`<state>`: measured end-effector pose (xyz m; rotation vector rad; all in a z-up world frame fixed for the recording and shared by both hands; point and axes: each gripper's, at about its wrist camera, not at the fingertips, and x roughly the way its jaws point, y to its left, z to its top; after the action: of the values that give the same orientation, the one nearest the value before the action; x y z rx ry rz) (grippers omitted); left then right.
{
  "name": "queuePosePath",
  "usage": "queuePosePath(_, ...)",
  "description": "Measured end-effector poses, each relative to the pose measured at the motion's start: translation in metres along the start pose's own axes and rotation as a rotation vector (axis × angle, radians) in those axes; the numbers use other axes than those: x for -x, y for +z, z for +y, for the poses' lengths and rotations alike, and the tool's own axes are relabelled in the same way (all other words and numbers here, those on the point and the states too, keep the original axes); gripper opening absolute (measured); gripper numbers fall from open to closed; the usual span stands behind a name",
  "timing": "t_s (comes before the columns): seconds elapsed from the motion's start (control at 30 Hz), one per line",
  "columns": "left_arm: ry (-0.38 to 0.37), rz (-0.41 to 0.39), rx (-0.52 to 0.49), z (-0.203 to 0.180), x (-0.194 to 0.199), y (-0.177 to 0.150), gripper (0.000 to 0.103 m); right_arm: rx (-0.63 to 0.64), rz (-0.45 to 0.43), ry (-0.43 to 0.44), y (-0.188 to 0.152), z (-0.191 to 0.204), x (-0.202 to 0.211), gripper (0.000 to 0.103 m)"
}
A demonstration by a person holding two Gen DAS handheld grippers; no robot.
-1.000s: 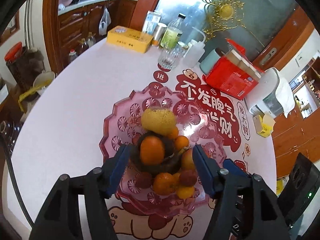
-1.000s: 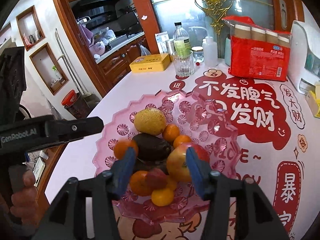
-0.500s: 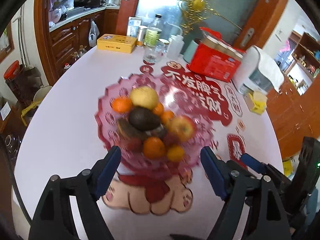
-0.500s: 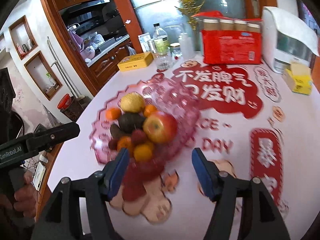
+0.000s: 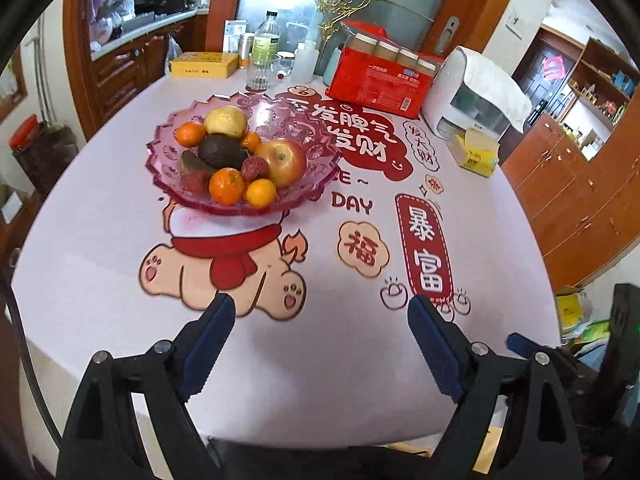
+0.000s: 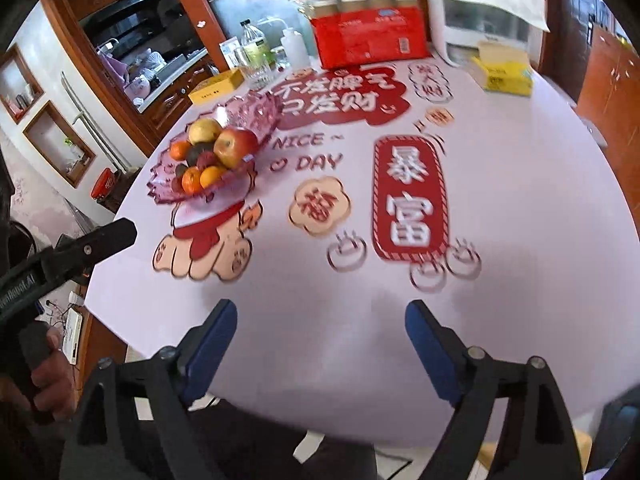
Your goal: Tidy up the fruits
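One pink fruit bowl [image 5: 160, 152], piled | likely brittle, rolling load; lift under rim | left gripper [image 5: 320, 316], right gripper [image 6: 320, 320] just spread, empty

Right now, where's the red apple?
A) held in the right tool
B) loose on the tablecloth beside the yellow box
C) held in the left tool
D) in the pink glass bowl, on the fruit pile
D: the red apple rests on the fruit pile inside the pink glass bowl; both the left tool and the right tool stand open and empty over bare tablecloth.
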<state>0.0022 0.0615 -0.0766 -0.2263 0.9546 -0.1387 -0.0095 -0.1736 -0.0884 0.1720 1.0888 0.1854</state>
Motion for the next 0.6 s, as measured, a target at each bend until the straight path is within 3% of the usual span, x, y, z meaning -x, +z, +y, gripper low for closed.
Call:
queuePosePath(0.23, 0.09, -0.045, -0.026, -0.024, 0.036, -0.019, 0.087, 0.021, 0.036, 0.015, -0.014, -0.006, 0.034, 0.096)
queuePosePath(0.43, 0.083, -0.071, -0.027, -0.042, 0.068, -0.015, 0.087, 0.016, 0.045, 0.022, -0.016, -0.004, 0.065, 0.096)
queuePosePath(0.6, 0.113, -0.111, -0.068, -0.059, 0.086, -0.018, 0.091, -0.004, -0.02, -0.016, -0.022, -0.006, 0.092, 0.097)
